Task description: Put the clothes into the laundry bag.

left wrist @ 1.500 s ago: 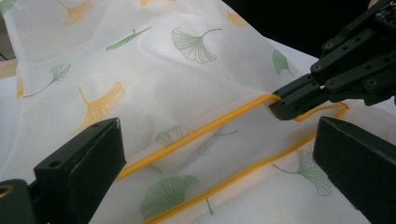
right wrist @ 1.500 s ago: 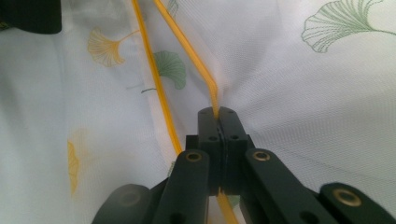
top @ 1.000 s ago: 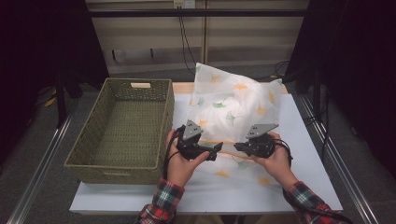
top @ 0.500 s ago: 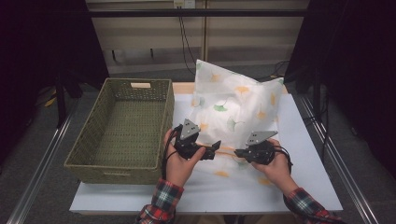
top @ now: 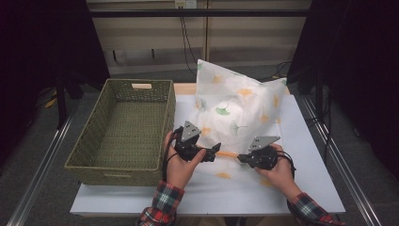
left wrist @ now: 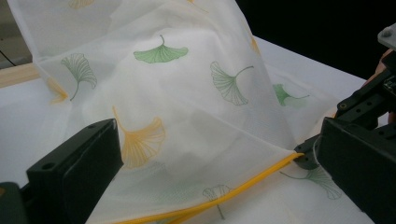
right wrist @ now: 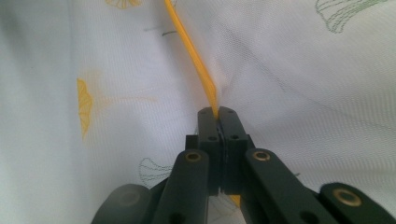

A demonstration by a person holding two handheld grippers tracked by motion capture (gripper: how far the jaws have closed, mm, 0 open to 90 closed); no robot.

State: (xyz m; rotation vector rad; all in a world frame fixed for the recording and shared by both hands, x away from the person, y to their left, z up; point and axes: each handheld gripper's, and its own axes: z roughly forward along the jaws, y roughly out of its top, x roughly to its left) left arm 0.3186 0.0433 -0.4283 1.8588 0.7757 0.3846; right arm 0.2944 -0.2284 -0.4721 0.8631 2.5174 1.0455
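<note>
A white mesh bag (top: 235,108) printed with ginkgo leaves stands bulging on the table, with a soft shape dimly visible inside it (left wrist: 187,107). Its yellow trim (top: 228,154) runs along the near edge between my two grippers. My right gripper (right wrist: 217,112) is shut on that yellow trim (right wrist: 196,56), pinching it at the tips (top: 241,158). My left gripper (top: 214,151) faces it from the left, open, its jaws wide apart (left wrist: 217,182) with the bag's fabric and yellow trim (left wrist: 243,186) passing between them, untouched. The right gripper's tips (left wrist: 306,156) are in sight there too.
A woven green basket (top: 115,167) with nothing in it sits on the left part of the white table (top: 301,141), close beside my left hand. Metal rails run along both table sides. Cables hang against the wall behind.
My right gripper has shifted slightly toward the near edge, still holding the yellow trim. The left gripper has stayed in place.
</note>
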